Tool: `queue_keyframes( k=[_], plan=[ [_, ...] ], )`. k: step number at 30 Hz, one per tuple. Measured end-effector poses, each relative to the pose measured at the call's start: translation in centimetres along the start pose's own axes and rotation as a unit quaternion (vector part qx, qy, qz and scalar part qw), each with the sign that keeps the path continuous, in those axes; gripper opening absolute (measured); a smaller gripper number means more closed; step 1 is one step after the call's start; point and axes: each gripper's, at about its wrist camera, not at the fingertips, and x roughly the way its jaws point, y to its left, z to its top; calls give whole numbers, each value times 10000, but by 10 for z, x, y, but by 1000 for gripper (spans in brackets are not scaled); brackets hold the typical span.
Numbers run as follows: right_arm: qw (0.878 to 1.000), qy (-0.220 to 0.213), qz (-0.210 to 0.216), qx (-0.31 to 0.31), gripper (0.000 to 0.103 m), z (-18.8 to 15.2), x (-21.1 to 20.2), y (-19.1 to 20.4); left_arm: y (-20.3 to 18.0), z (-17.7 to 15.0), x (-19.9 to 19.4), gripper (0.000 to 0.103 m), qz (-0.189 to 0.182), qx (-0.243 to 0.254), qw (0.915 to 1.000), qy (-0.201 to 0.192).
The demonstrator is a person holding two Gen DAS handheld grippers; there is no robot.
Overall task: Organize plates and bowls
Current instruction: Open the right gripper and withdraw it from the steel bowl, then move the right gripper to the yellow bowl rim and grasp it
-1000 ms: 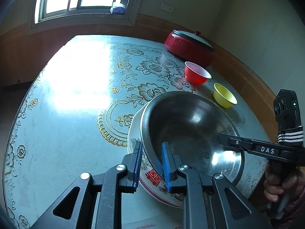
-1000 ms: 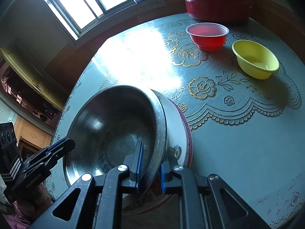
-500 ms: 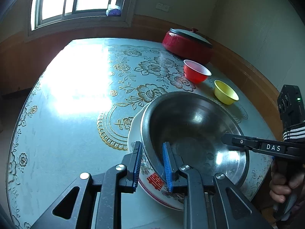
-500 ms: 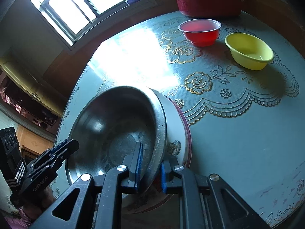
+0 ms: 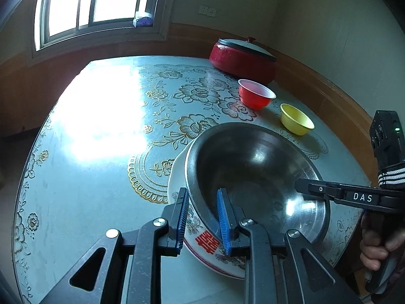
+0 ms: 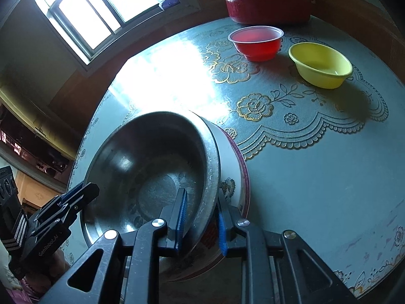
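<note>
A steel bowl (image 5: 255, 167) sits nested in a white floral bowl (image 5: 202, 238) on the table. My left gripper (image 5: 202, 220) straddles the steel bowl's near rim, jaws a little apart on both sides of the rim. My right gripper (image 6: 200, 220) straddles the opposite rim (image 6: 215, 167) the same way, and it also shows in the left wrist view (image 5: 316, 190). A red bowl (image 5: 255, 97) and a yellow bowl (image 5: 296, 122) stand farther back on the right; both also show in the right wrist view, the red bowl (image 6: 255, 43) and the yellow bowl (image 6: 321, 65).
A red pot with a lid (image 5: 243, 58) stands at the table's far edge by the wall. The round table (image 5: 88, 177) has a floral cloth, with bright window glare on its left half.
Both grippers have opened slightly around the steel bowl's rim and drawn back a little. The steel bowl stays nested in the floral bowl.
</note>
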Motion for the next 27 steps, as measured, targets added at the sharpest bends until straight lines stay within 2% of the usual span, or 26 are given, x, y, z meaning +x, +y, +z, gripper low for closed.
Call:
queue_keyframes(
  k=[1, 4, 17, 22, 27],
  plan=[
    [10000, -48, 18, 2, 22, 0, -3, 0, 1, 0, -1, 24, -35, -13, 10000, 5],
    [9995, -235, 99, 162, 31, 0, -12, -3, 7, 1, -4, 27, -120, -93, 9999, -12],
    [9927, -804, -9, 901, 31, -3, -45, -31, 29, 21, -16, 31, -166, -288, 9992, -230],
    [9892, -869, -59, 1180, 31, -6, -50, -52, 23, 33, -14, 31, -28, -252, 9994, -221],
    [9863, -881, -82, 1395, 31, 2, -51, -83, 0, 49, -11, 31, 27, -182, 9995, -248]
  ],
)
